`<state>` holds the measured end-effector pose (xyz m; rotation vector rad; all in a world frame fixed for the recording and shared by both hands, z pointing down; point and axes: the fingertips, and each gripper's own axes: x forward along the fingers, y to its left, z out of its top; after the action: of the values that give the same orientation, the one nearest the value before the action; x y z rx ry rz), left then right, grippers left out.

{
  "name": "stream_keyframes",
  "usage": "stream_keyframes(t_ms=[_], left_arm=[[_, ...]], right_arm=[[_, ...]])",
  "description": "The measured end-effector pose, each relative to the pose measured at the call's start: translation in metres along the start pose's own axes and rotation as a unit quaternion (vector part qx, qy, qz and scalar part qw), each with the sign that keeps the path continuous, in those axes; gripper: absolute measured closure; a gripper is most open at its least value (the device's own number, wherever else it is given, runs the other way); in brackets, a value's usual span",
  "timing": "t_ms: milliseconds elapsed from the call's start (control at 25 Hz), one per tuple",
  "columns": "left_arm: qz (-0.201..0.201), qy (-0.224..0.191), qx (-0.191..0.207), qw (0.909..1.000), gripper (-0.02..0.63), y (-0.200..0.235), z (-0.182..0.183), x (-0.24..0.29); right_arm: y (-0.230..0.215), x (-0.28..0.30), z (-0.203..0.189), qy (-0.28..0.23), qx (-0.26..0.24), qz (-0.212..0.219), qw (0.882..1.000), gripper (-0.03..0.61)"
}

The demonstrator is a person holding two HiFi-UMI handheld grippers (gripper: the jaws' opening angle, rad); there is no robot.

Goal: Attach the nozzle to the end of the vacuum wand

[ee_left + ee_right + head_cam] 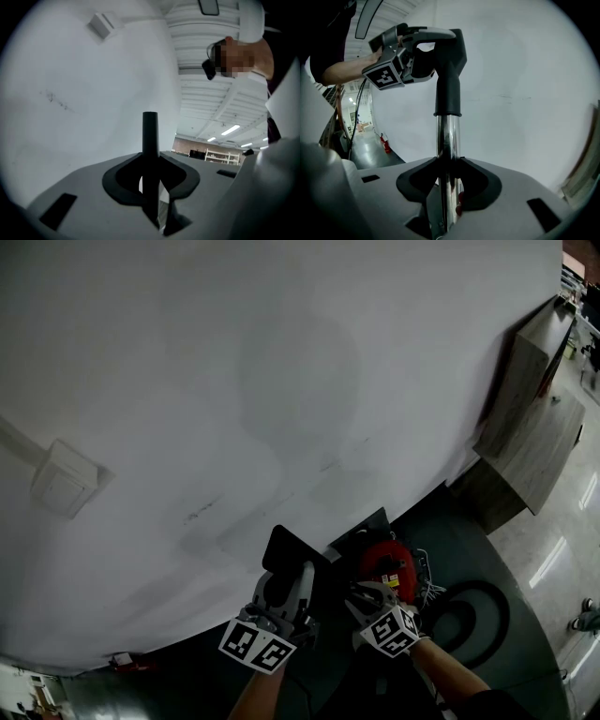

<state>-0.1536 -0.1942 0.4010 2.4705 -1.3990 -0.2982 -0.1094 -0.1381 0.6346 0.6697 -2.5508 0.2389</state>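
In the right gripper view a chrome vacuum wand [448, 154] stands upright between the jaws of my right gripper [449, 185], which is shut on it. The black nozzle [450, 61] has its collar over the wand's top end. My left gripper [401, 49] grips the nozzle's upper part from the left. In the left gripper view the nozzle [150, 136] shows as a narrow black edge clamped in my left gripper [150, 187]. In the head view both grippers sit low in the picture: the left gripper [286, 585] on the black nozzle [295, 554], the right gripper [364, 594] beside it.
A white wall [281, 381] fills most of the view, with a switch box [64, 479] on it. A red vacuum body [386, 563] and a coiled black hose [473, 615] lie on the dark floor. A wooden cabinet [534, 427] stands at the right.
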Motion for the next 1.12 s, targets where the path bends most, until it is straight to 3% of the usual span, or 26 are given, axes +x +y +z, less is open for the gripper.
stream_keyframes(t_ms=[160, 360, 760, 1120], left_arm=[[0.010, -0.024, -0.067, 0.9974, 0.529, 0.021, 0.001, -0.004], [0.021, -0.056, -0.147, 0.9874, 0.529, 0.039, -0.004, -0.015], [0.002, -0.011, -0.099, 0.9950, 0.529, 0.019, -0.001, 0.007], [-0.007, 0.023, -0.090, 0.9956, 0.529, 0.021, -0.002, 0.026]], right_arm=[[0.000, -0.004, -0.001, -0.003, 0.002, 0.001, 1.000, 0.426], [-0.020, -0.012, 0.001, -0.008, 0.014, -0.012, 1.000, 0.426], [-0.031, -0.015, 0.003, 0.003, -0.002, -0.011, 1.000, 0.426], [-0.029, -0.012, 0.004, 0.009, -0.015, -0.002, 1.000, 0.426]])
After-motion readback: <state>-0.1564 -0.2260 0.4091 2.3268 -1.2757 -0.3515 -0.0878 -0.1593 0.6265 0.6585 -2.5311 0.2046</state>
